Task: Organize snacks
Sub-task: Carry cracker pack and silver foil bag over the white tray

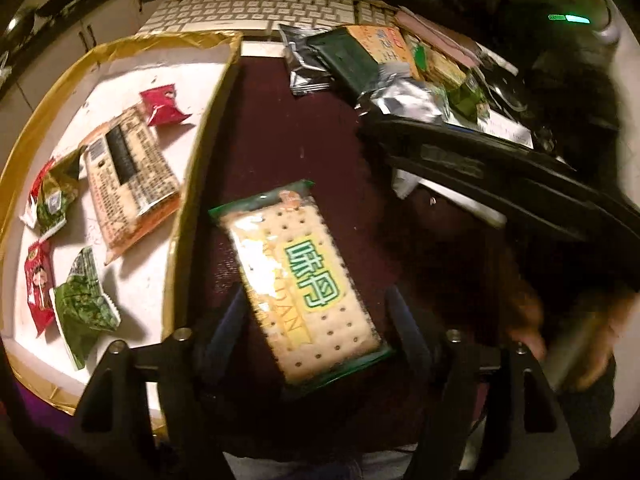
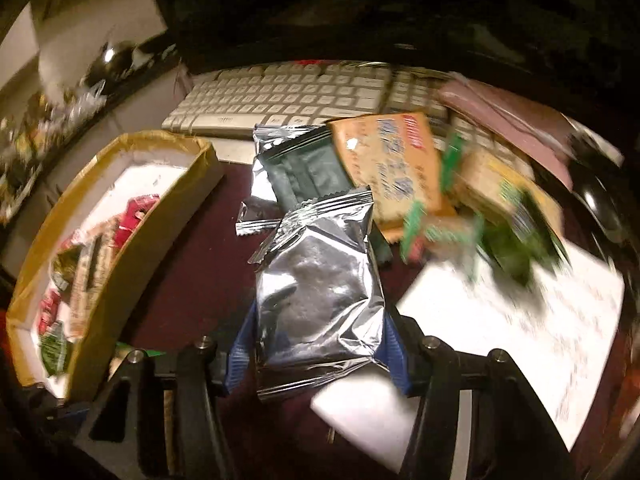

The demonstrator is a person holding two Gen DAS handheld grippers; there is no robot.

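My left gripper (image 1: 316, 304) is shut on a cracker packet (image 1: 304, 280) with a green rim and green characters, held above the dark red table just right of the gold-edged box (image 1: 200, 152). The box holds several small red and green snack bags and an orange cracker packet (image 1: 128, 176). My right gripper (image 2: 320, 320) is shut on a crinkled silver foil packet (image 2: 320, 288), lifted over the table. Behind it lies a pile of snacks: a dark green foil packet (image 2: 308, 176), an orange packet (image 2: 388, 160) and blurred green ones (image 2: 500, 216). The box shows at the left in the right wrist view (image 2: 120, 248).
A white keyboard (image 2: 296, 96) lies along the back of the table. White printed paper (image 2: 500, 320) covers the table at right. The other gripper's dark body (image 1: 500, 176) crosses the right of the left wrist view.
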